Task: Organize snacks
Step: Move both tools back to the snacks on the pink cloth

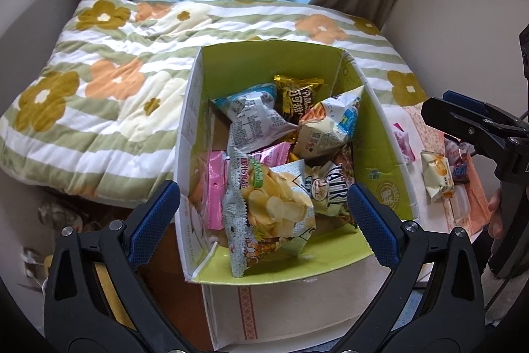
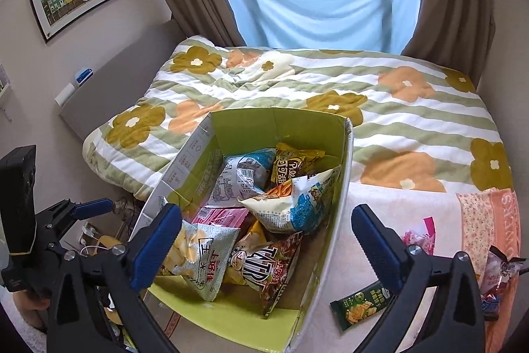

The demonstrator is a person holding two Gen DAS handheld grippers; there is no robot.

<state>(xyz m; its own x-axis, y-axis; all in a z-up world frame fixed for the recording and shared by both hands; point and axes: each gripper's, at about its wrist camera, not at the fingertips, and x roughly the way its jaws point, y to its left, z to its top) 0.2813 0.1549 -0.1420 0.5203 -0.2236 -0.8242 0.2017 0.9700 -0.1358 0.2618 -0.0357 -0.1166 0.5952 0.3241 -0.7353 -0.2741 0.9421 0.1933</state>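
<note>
A cardboard box (image 1: 188, 128) (image 2: 344, 187) with a green lining stands at the bed's near edge, holding several snack packs. On top lie a potato chip bag (image 1: 274, 204) (image 2: 198, 257), a brown bag (image 1: 327, 191) (image 2: 264, 263), a cream and blue bag (image 1: 330, 128) (image 2: 297, 204) and a gold packet (image 1: 297, 95) (image 2: 291, 164). My left gripper (image 1: 264, 220) hangs open above the box's near end, pads apart from the bags. My right gripper (image 2: 267, 247) is open over the box's right side, holding nothing. Right of the box lie a green cracker packet (image 2: 360, 306) and a pink packet (image 2: 416, 237).
A flowered quilt (image 2: 330, 88) covers the bed behind the box. A peach towel (image 2: 489, 220) at the right carries more small snacks (image 1: 438, 174) (image 2: 499, 270). Brown curtains and a blue cloth hang at the window. Clutter sits low on the left by the bed.
</note>
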